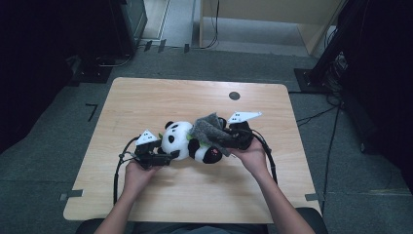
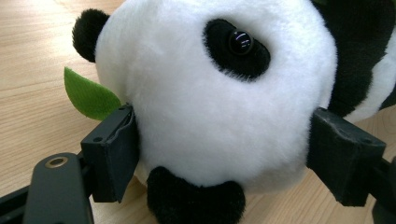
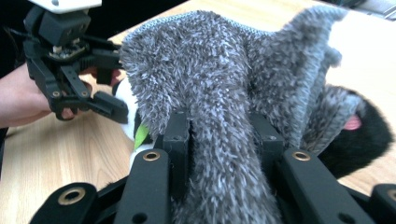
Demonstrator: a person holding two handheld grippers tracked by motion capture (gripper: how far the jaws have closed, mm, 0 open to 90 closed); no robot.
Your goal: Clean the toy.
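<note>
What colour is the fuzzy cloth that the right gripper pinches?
Grey cloth; clearest in the right gripper view.

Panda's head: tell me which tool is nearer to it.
Left. The left tool has a jaw on either side of the panda's head, pressing its fur. The right tool is farther along the body, clamped on the grey fuzzy cloth.
</note>
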